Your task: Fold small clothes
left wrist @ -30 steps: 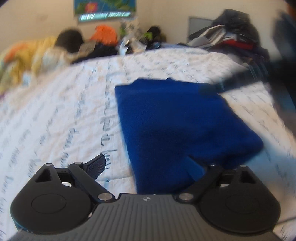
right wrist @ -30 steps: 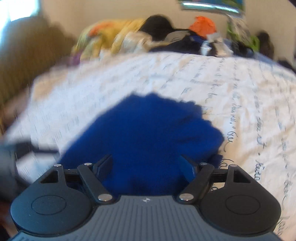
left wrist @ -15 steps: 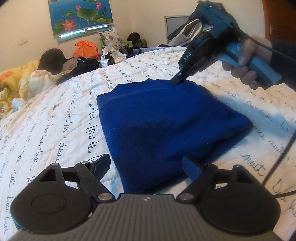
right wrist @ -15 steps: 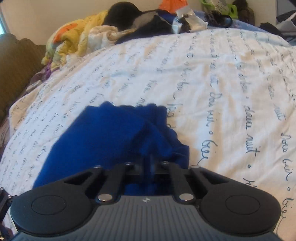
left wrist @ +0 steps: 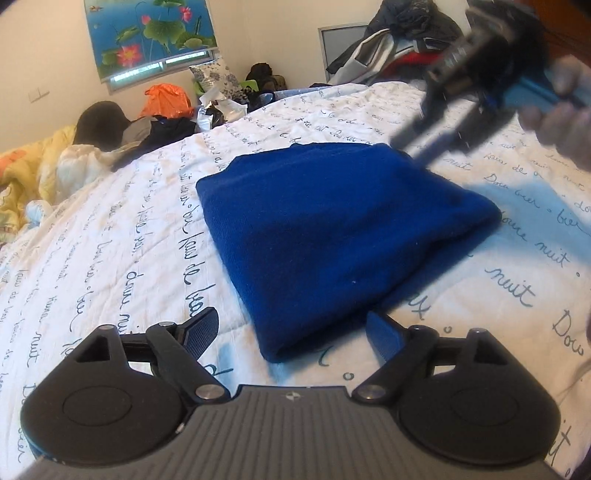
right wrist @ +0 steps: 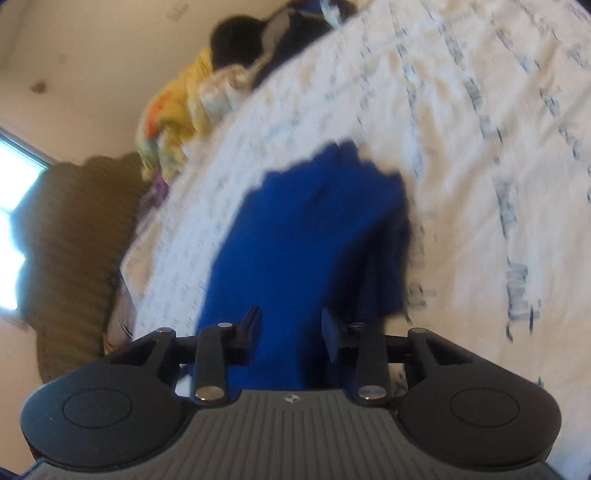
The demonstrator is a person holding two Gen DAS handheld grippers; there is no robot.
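Lying folded on the bedspread point(left wrist: 110, 229) — blue garment point(left wrist: 332, 229); left hand-held gripper point(left wrist: 291, 332) spread, right hand-held gripper point(right wrist: 290, 328) just reopening, gripping nothing.

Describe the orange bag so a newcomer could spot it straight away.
Start at the lotus poster on the far wall. Directly below it, in the clutter along the bed's far edge, sits the orange bag. It is the only bright orange, crinkled plastic lump among dark clothes.

Right tongs point(left wrist: 424, 147) motion-blurred
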